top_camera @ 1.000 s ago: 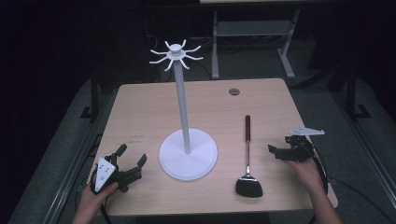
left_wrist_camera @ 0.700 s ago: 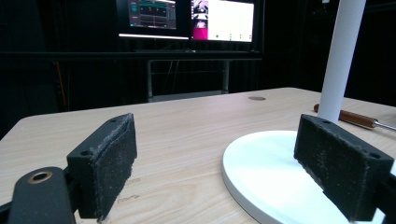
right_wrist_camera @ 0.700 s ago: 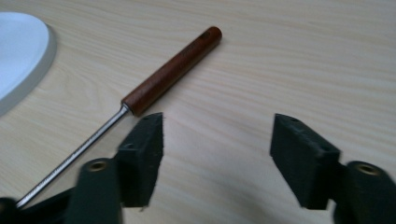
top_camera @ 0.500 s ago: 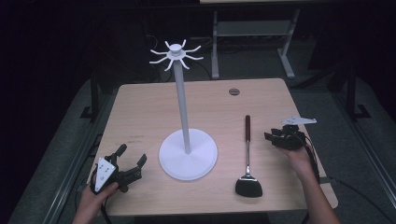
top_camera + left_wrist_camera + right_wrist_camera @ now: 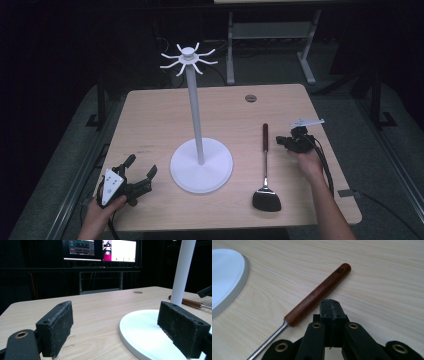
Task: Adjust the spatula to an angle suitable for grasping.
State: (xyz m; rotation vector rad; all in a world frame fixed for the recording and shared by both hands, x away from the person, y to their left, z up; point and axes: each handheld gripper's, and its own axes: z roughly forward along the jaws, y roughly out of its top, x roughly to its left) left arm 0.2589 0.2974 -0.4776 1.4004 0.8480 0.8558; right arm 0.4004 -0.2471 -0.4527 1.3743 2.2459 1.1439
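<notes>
The right tool point(image 5: 329, 302) is seen with its black jaws pressed together on nothing, poised just beside the wooden handle point(image 5: 318, 294) of the spatula point(image 5: 265, 172), near the handle's far end, where a hanging hole is cut. No grip has been taken yet; the spatula is judged still to be picked up and, most likely, hung on the rack point(image 5: 198, 125), so nearly all the work is left.

The spatula lies flat on the worktop point(image 5: 150, 115), just to the right of the rack's base, its handle pointed away from the person and its black blade nearest them. The handle is smooth, reddish-brown and round, and is joined to a thin metal shaft.

The rack is a white round disc with a slim upright pole, crowned by curved hooks. The left tool point(image 5: 131, 179), with rough dark pads spread wide apart, is held empty at the left of the base. The worktop is pale, grained wood.
</notes>
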